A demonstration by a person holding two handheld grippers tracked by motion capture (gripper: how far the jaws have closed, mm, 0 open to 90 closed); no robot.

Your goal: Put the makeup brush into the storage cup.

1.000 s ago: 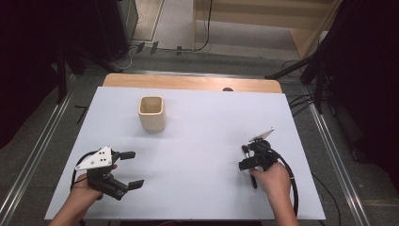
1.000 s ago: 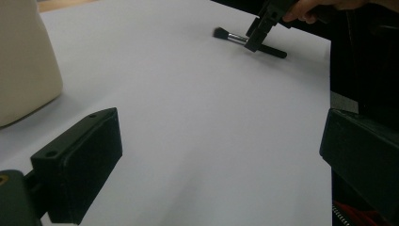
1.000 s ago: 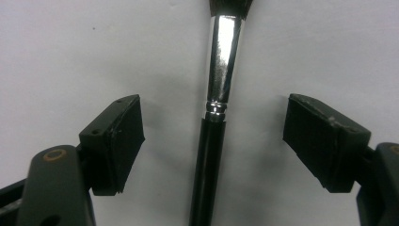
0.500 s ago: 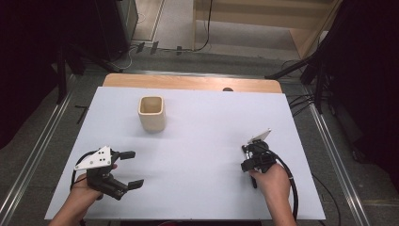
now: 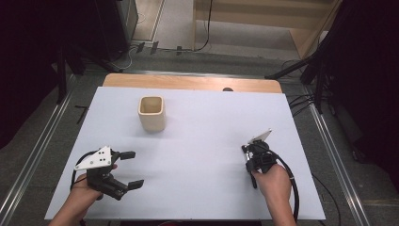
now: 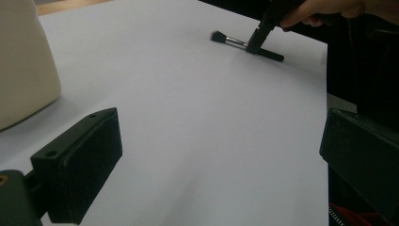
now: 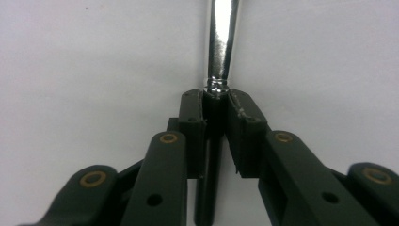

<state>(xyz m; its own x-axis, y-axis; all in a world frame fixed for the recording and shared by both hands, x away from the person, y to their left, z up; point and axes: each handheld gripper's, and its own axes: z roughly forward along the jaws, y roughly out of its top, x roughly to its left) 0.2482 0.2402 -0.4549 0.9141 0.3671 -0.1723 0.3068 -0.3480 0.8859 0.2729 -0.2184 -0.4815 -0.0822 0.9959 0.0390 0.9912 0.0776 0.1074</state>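
A makeup brush (image 6: 228,41) with dark bristles, a silver ferrule (image 7: 221,42) and a black handle lies on the white table (image 5: 202,141) at the right. My right gripper (image 5: 248,159) points down over it. Its jaws have just been closing and now press on the brush where ferrule meets handle, as the right gripper view (image 7: 215,101) shows. My left gripper (image 5: 131,168) rests at the front left, open with nothing between its jaws (image 6: 221,136). A cream cup (image 5: 152,113) stands upright at the back left, also seen as the cream cup (image 6: 23,61) close by in the left gripper view.
A wooden strip (image 5: 188,82) runs along the table's far edge. Metal rails (image 5: 329,141) flank the table on the floor. A black cable (image 5: 294,188) loops from the right gripper near the right edge.
The right gripper's jaws, spread wide a second ago, have drawn together onto the brush. Both hands have kept their places, and the left gripper looks the same.
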